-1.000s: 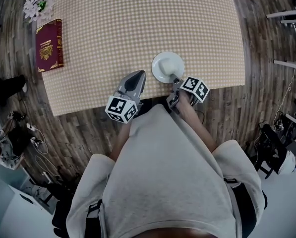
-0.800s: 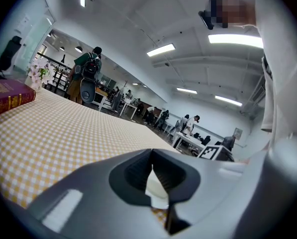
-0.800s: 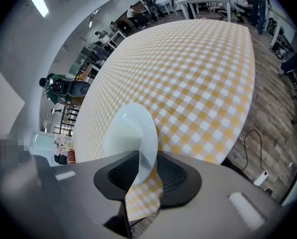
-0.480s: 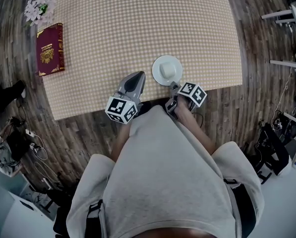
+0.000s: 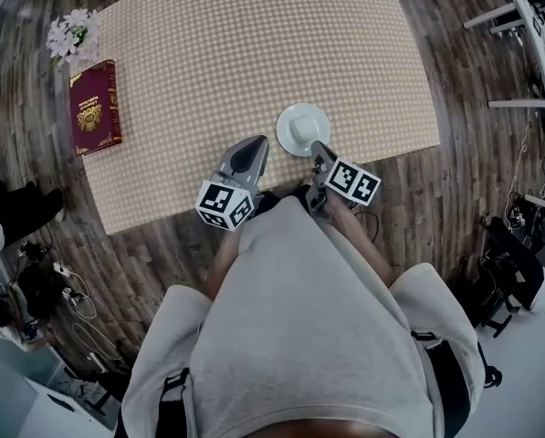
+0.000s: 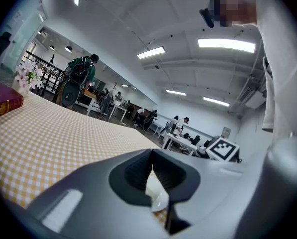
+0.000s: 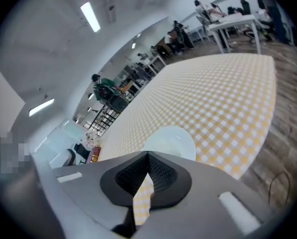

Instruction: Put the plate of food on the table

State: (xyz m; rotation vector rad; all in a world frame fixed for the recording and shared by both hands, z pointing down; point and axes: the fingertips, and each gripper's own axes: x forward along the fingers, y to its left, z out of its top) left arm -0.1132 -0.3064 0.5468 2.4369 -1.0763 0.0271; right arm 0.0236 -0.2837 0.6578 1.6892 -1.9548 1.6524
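- The dark plank wooden floor (image 5: 491,181) runs round everything.
- A rectangular table under a yellow-and-white checked cloth (image 5: 254,53) fills the upper middle of the head view.
- A person in a light grey sweatshirt (image 5: 299,318) stands at the table's near edge with a gripper in each hand.
- The left gripper (image 5: 252,144), grey with a black-and-white marker cube (image 5: 225,202) at its back, reaches over the near edge a little left of the plate. Its own view shows the jaws clenched together with nothing gripped; only a sliver of white plate and checked cloth shows through the slit below where they meet.
- The right gripper (image 5: 316,147), with its own marker cube (image 5: 353,182), points in over the near edge. Its jaws have just been closing and now meet with nothing between them.
- A dark red hardback book with a gold emblem (image 5: 95,107) lies by the table's left edge.
- The round white plate (image 5: 303,130), with a pale lump at its middle, sits flat on the cloth close to the near edge, right of the middle. It lies between the two gripper tips: apart from the left one, while the right tip overlaps its near right rim in the head view. In the right gripper view the plate lies just ahead of the shut jaws, not gripped; whether the tip touches the rim I cannot tell.
- A small bunch of pale pink and white flowers (image 5: 73,35) lies at the far left corner, just beyond the book.
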